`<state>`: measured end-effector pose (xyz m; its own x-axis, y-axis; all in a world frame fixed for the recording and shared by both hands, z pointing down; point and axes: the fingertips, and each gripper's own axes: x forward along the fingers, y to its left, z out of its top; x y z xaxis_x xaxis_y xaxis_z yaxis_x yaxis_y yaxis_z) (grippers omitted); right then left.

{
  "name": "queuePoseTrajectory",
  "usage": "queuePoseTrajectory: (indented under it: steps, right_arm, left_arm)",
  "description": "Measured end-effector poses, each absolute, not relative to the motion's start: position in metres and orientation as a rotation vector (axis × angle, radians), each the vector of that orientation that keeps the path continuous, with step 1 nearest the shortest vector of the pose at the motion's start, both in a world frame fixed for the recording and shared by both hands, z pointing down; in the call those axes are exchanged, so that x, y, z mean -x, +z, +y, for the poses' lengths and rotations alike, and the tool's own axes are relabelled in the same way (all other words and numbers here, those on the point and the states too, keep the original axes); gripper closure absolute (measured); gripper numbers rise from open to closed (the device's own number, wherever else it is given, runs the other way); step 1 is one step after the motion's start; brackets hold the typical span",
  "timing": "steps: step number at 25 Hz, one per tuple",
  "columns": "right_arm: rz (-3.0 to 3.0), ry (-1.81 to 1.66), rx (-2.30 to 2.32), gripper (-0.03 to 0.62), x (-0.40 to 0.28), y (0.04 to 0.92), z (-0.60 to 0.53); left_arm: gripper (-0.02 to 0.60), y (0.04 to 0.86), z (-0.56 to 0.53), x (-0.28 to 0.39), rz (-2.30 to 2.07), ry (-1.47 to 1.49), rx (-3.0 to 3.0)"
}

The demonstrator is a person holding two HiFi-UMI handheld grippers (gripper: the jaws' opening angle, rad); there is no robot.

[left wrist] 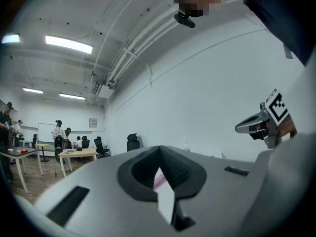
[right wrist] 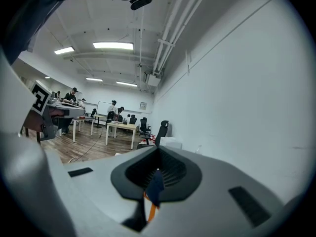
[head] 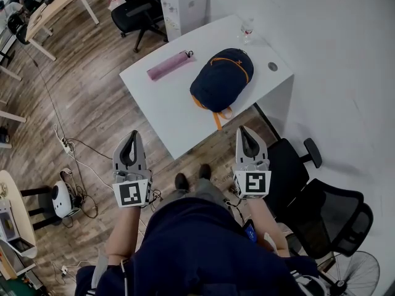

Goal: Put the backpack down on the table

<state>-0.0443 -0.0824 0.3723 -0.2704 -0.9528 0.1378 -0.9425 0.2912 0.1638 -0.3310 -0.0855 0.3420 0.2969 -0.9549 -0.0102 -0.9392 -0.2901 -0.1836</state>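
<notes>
**Head view.**
- Backpack: navy with orange trim. It lies flat on the white worktop, toward the right end, and nothing touches it.
- Orange strap: trails from the backpack toward the near edge.
- Pink folded umbrella: on the same worktop, beside the backpack and apart from it.
- Glass: at the far corner.
- My left hand-held gripper and my right hand-held gripper: both held in front of my body, short of the worktop and well apart from the backpack. The jaws of each are together and hold nothing.

**Left gripper view.**
- Jaws closed tip to tip and empty.
- Through the slit behind the tips I see only a sliver of white worktop and a trace of pink umbrella.
- My right hand-held gripper shows at the picture's right edge.

**Right gripper view.**
- Jaws closed and empty.
- The slit frames a strip of navy backpack and its orange strap, both far off and not between the pads.

**Status.**
- Placing: complete, as I judge it. The backpack is down, at rest and released.
- Remaining: nothing I can see, since both hand-held grippers are already clear of the worktop.
</notes>
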Motion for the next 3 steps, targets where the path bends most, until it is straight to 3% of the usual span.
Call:
queuePoseTrajectory:
  steps: [3]
  right_arm:
    - [-2.350, -0.085, -1.742, 0.599, 0.0452, 0.3723, -0.0840]
  left_arm:
    - [0.577, 0.3437, -0.0855, 0.3314, 1.774, -0.151, 2.403]
